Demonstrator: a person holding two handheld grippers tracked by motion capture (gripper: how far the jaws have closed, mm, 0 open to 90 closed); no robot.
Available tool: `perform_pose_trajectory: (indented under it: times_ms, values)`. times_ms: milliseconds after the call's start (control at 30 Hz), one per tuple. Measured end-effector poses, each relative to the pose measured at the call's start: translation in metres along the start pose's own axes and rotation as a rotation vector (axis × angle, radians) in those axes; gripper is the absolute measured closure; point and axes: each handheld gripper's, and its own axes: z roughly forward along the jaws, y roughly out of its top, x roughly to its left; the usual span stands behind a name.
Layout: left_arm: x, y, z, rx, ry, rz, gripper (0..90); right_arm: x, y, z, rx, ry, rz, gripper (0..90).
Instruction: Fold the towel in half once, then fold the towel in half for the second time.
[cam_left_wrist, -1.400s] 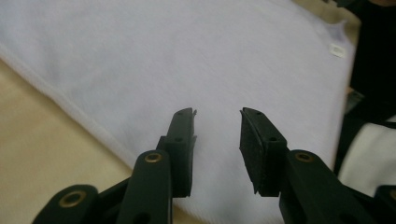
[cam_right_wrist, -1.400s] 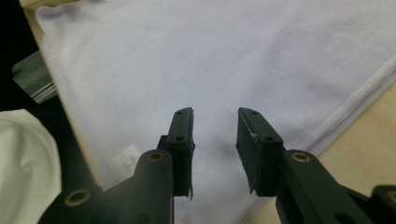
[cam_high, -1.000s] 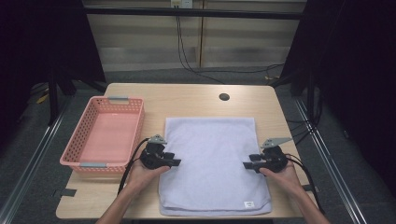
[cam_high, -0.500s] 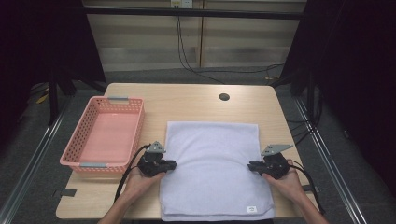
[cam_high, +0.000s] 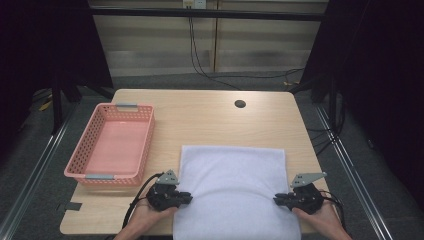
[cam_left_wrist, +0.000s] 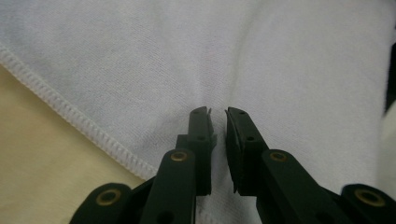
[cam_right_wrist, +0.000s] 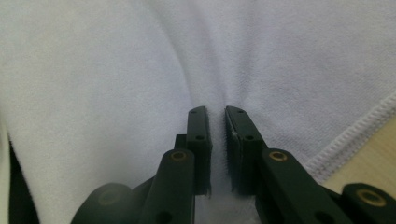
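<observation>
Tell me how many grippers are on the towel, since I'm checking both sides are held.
2: the left gripper pinches the towel at its left edge, the right gripper at its right edge, both near the table's front.

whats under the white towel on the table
The white towel lies flat on the wooden table, with bare tabletop showing round its far and side edges. Whatever sits beneath the cloth itself is covered. The pink basket stands apart, beside it.

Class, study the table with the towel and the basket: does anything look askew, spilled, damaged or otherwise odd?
Nothing stands out. The white towel lies flat and fairly square on the table, pinched at its side edges by the left gripper and right gripper. The pink basket sits upright, empty, beside it.
</observation>
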Motion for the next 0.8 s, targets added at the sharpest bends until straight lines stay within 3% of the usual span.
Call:
perform_pose_trajectory:
  times_ms: [167,233,267,367,433,533,600,667,700,733,767,800]
  values:
    - [-0.015,-0.009,-0.006,0.022,-0.014,0.022,79.3,0.012,-0.006,-0.006,0.043,0.028,-0.022,80.6]
    - [-0.022,-0.011,-0.008,0.033,-0.012,0.03,76.5,0.017,-0.005,-0.008,0.081,0.067,-0.028,80.4]
    - [-0.024,-0.012,-0.009,0.038,-0.012,0.036,74.6,0.021,-0.006,-0.009,0.102,0.064,-0.051,80.4]
    - [-0.022,-0.008,-0.009,0.036,-0.001,0.05,69.5,0.027,-0.008,-0.01,0.085,0.048,-0.057,75.3]
    - [-0.016,0.0,-0.01,0.02,0.014,0.048,62.6,0.021,-0.009,-0.012,0.036,0.048,-0.017,70.8]
    - [-0.002,0.015,-0.012,-0.049,0.042,0.032,60.6,0.008,-0.006,-0.018,-0.048,0.025,0.025,67.6]
    - [0.012,0.027,-0.012,-0.087,0.072,0.011,59.5,-0.003,0.001,-0.023,-0.094,-0.029,0.032,67.9]
    - [0.026,0.038,-0.007,-0.1,0.091,-0.005,57.4,-0.017,0.009,-0.026,-0.146,-0.056,0.06,65.1]
    - [0.026,0.038,-0.007,-0.1,0.091,-0.005,56.8,-0.026,0.015,-0.026,-0.166,-0.092,0.068,63.3]
    - [0.037,0.047,-0.002,-0.103,0.109,-0.012,56.2,-0.034,0.02,-0.025,-0.175,-0.099,0.079,63.7]
    - [0.037,0.047,-0.002,-0.103,0.109,-0.012,55.2,-0.034,0.02,-0.025,-0.175,-0.099,0.079,63.7]
    - [0.048,0.054,0.002,-0.11,0.128,-0.021,55.2,-0.042,0.024,-0.023,-0.182,-0.103,0.08,63.4]
